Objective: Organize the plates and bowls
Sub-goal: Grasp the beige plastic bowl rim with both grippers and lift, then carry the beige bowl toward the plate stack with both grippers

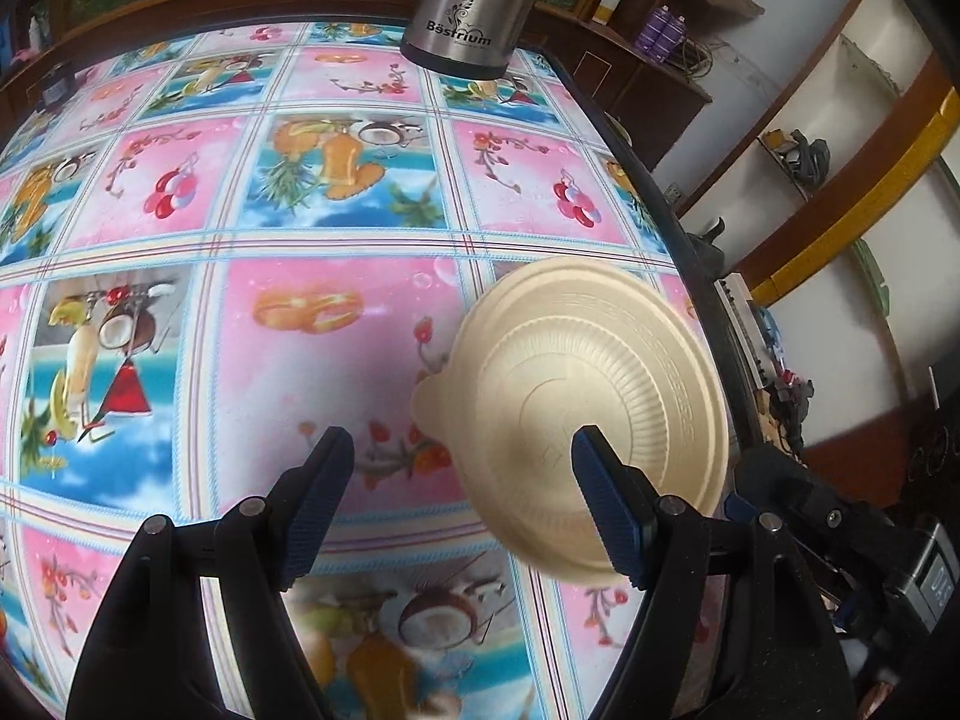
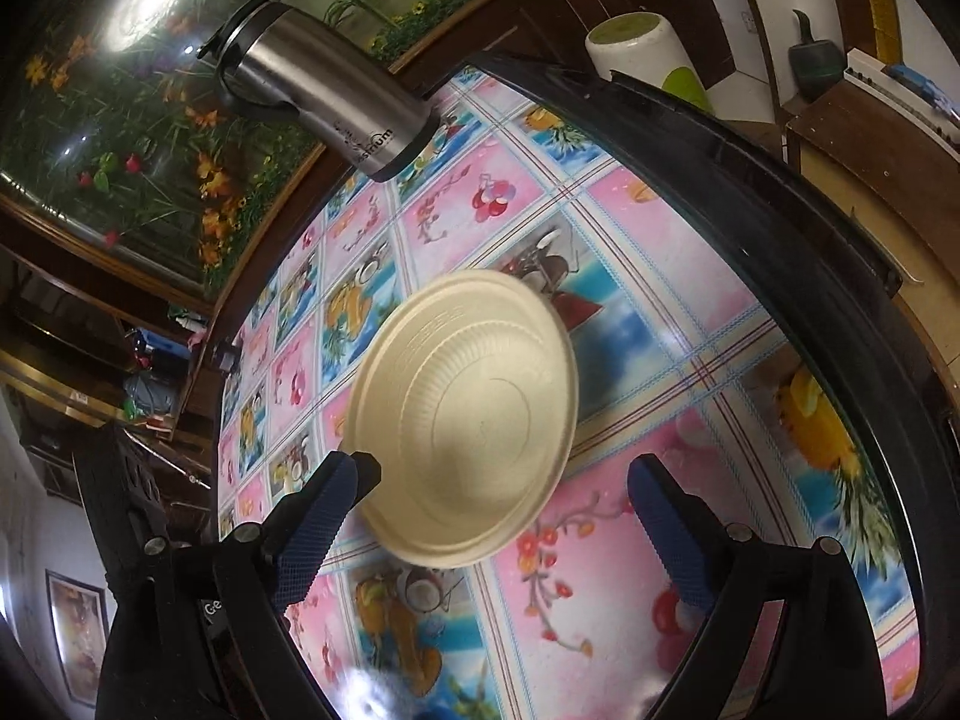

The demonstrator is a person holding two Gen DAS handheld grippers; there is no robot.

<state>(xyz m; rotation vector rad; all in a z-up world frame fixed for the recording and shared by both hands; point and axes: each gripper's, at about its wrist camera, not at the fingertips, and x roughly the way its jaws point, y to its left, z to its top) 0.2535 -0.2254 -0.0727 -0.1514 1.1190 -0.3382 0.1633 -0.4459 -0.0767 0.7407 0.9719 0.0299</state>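
A cream plastic bowl (image 1: 594, 414) with a ribbed inside and a small tab on its rim sits on the patterned table near the right edge. In the left wrist view my left gripper (image 1: 462, 450) is open; its right finger (image 1: 606, 504) overlaps the bowl, its left finger lies over bare table. In the right wrist view the same bowl (image 2: 474, 414) lies just ahead of my right gripper (image 2: 504, 474), which is open, its left finger (image 2: 324, 510) at the bowl's near rim. Whether either finger touches the bowl, I cannot tell. No plates show.
A steel thermos (image 1: 468, 6) stands at the far side of the table; it also shows in the right wrist view (image 2: 324, 90). The table's dark rim (image 2: 750, 192) curves close on the right. A white cylinder (image 2: 648, 54) and wooden shelves stand beyond it.
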